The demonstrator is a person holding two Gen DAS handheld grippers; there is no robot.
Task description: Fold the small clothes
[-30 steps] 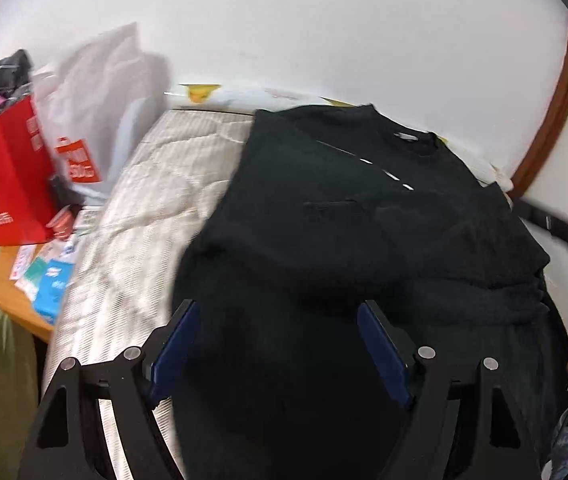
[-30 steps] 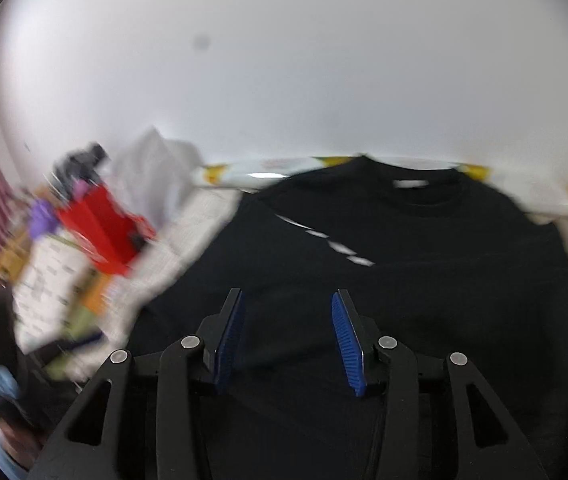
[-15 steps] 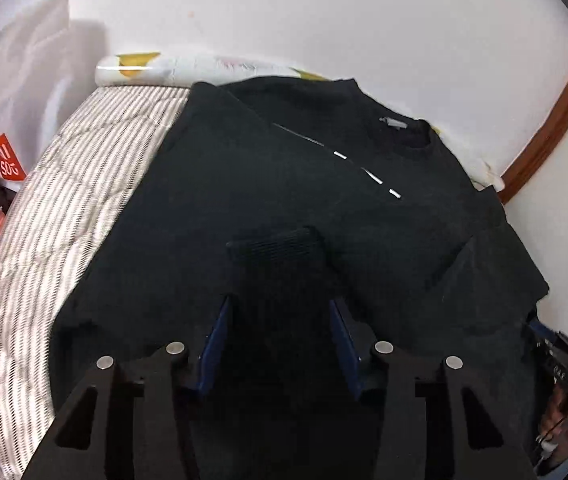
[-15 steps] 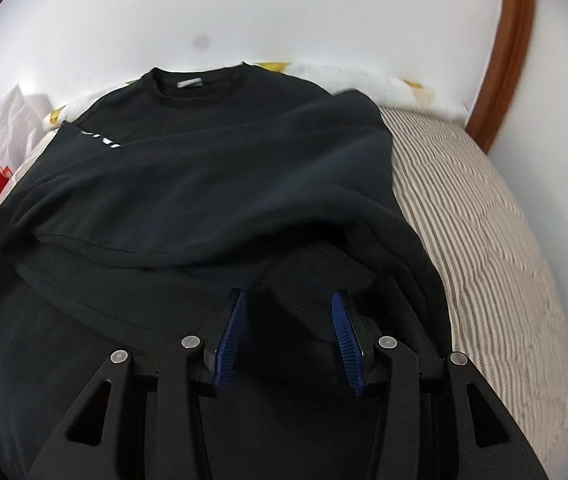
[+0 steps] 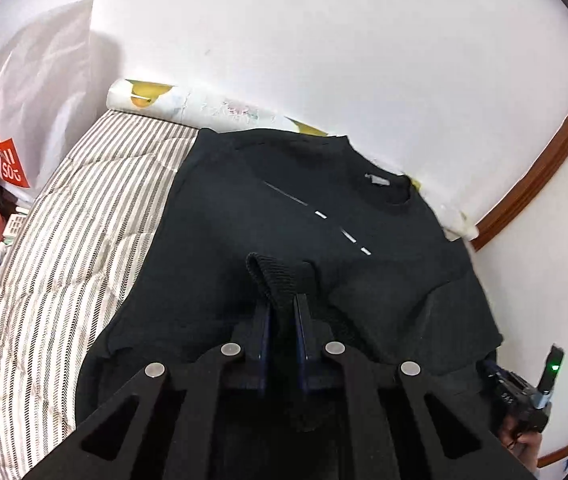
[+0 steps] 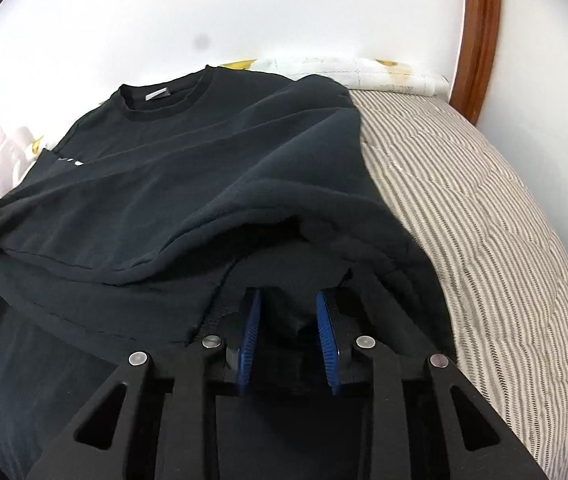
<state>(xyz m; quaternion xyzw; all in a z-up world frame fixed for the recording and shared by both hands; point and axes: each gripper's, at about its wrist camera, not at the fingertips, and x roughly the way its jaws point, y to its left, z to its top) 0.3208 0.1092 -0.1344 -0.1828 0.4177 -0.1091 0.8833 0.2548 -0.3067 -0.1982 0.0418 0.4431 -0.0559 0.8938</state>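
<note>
A black sweatshirt (image 5: 284, 208) with a white dashed line across its chest lies spread on a striped bed cover (image 5: 83, 240), collar toward the wall. My left gripper (image 5: 281, 312) is shut on the ribbed cuff (image 5: 279, 276) of a sleeve folded across the body. The cuff stands up in a loop past the fingertips. In the right wrist view the sweatshirt (image 6: 163, 184) has its other sleeve folded inward. My right gripper (image 6: 288, 320) sits low at that sleeve's end, its jaws closing. Dark fabric lies between the blue pads (image 6: 249, 332), whose inner faces still show.
White and red shopping bags (image 5: 23, 120) and small boxes crowd the left bedside. A printed roll (image 5: 151, 96) lies along the white wall. A brown wooden frame (image 6: 480, 32) stands at the right. Bare striped cover (image 6: 484, 240) lies right of the sweatshirt. The right gripper (image 5: 528, 400) shows at lower right.
The left jaws came from wide open to shut on the sleeve cuff. The right gripper swung right and down to the other sleeve, and its jaws have narrowed.
</note>
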